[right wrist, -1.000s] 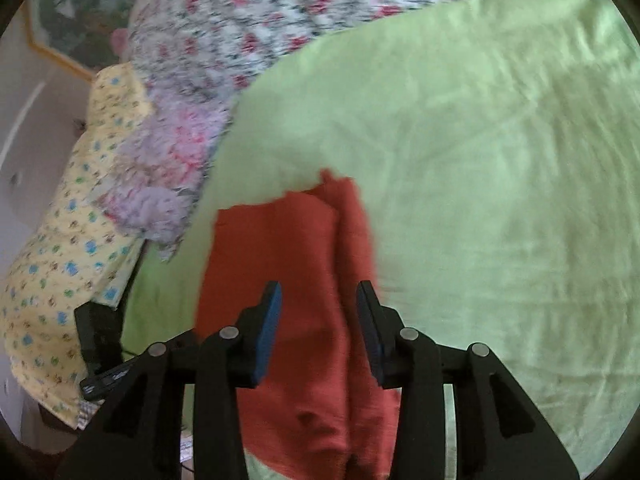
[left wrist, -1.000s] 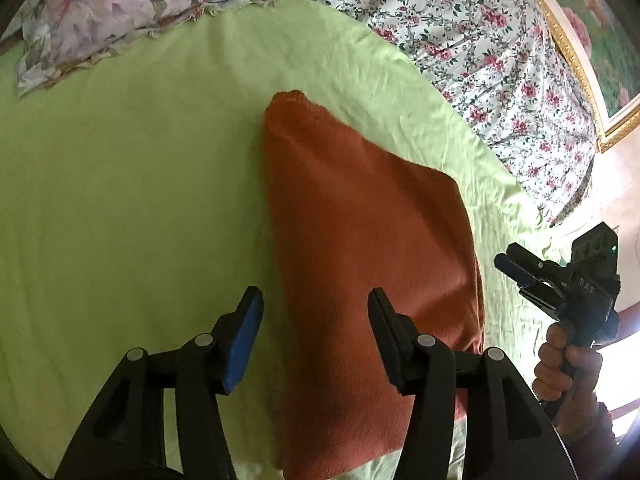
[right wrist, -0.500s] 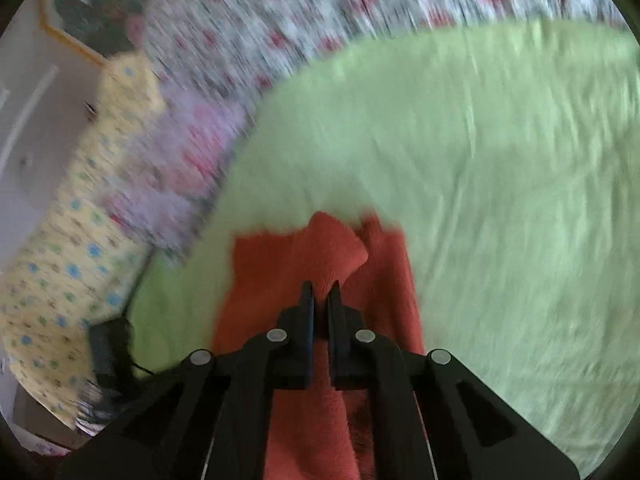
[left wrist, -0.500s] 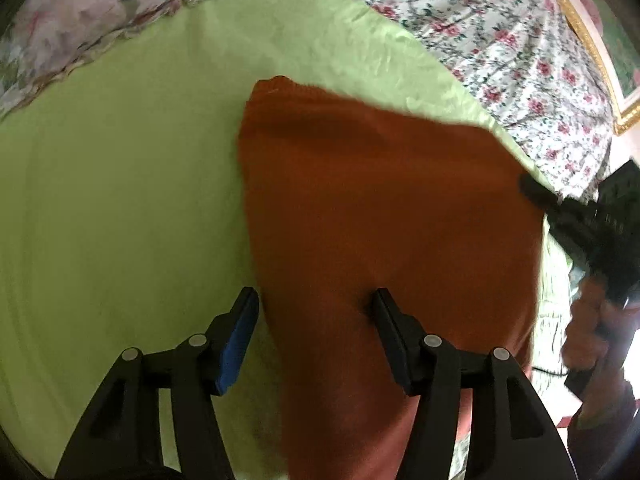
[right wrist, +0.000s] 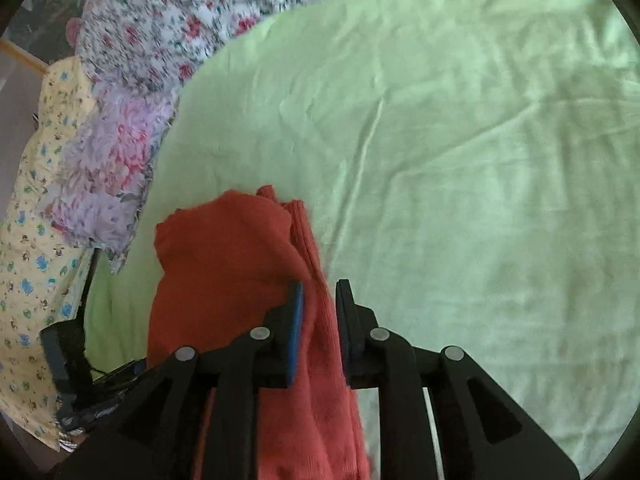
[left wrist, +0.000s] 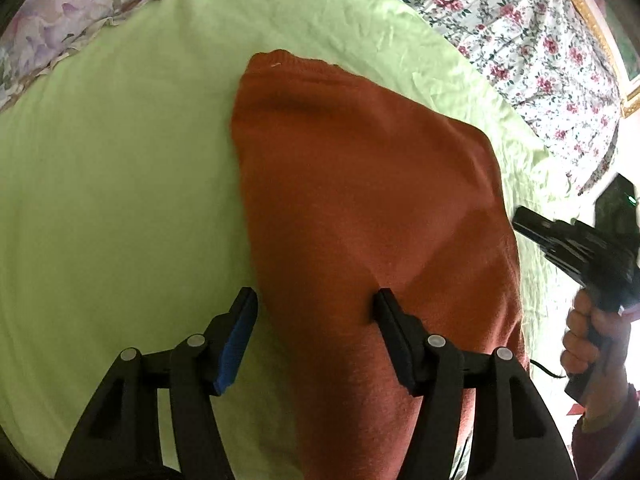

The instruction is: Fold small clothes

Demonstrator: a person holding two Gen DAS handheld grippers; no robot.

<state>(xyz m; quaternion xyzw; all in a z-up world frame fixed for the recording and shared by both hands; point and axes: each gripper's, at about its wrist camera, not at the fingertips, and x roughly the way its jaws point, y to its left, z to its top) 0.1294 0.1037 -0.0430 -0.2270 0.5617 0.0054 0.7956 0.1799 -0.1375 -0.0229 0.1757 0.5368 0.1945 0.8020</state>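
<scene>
Left wrist view: the rust-orange knitted garment (left wrist: pixel 360 208) is laid flat on the light green bedsheet (left wrist: pixel 120 160), already folded into a narrow panel. Its left edge is straddled by the left gripper (left wrist: pixel 314 304), jaws spread and nothing pinched, probably lined up for the next grab. The right gripper (left wrist: pixel 532 224) is held off to the side in a hand (left wrist: pixel 588 336).

Right wrist view: the garment's edge is seen between the right gripper's jaws, which are opening, so the cloth is likely being let go. No containers are seen anywhere.
</scene>
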